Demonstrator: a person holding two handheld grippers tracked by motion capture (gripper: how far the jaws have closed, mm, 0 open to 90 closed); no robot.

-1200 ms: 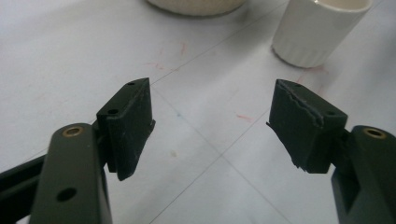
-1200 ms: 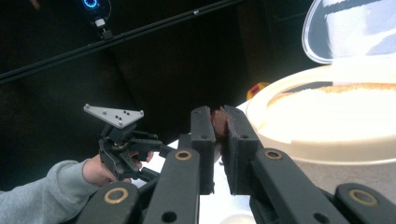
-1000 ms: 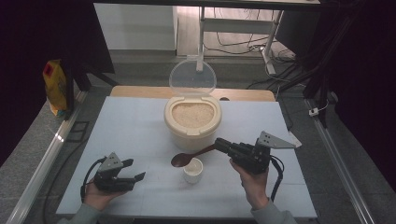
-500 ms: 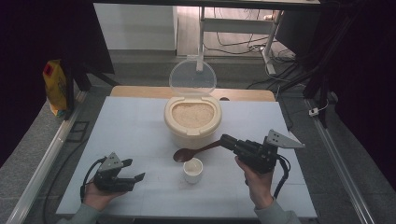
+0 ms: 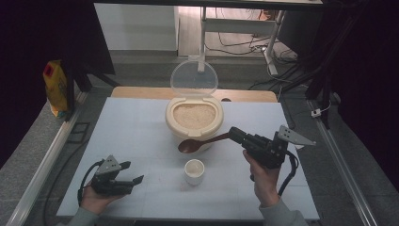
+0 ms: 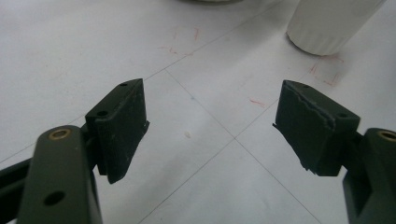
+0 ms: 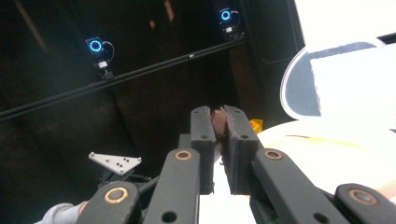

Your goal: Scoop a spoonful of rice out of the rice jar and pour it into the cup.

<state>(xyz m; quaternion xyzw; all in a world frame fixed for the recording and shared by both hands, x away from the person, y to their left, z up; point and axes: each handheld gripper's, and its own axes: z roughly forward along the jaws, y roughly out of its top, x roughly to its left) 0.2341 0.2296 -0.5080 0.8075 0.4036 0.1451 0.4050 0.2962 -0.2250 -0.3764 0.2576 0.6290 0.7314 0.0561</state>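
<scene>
In the high view, a dark brown wooden spoon (image 5: 203,142) is clamped by its handle in the right gripper (image 5: 234,135) at centre right, its bowl held above a small white cup (image 5: 194,171) and before a cream rice container (image 5: 194,117) with a raised clear lid (image 5: 194,79). At lower left, the left gripper (image 5: 131,173) lies on the pale table (image 5: 131,132), its jaws apart.

In the left gripper view, nothing is held between the spread pads (image 6: 125,122); the cup (image 6: 329,23) stands at upper right.

In the right gripper view, the jaws are pressed together on the spoon's handle (image 7: 218,120) against a dark room.

Black tongs (image 5: 235,133) with brass screws, grey three-cornered plates, trailing black cables.
</scene>
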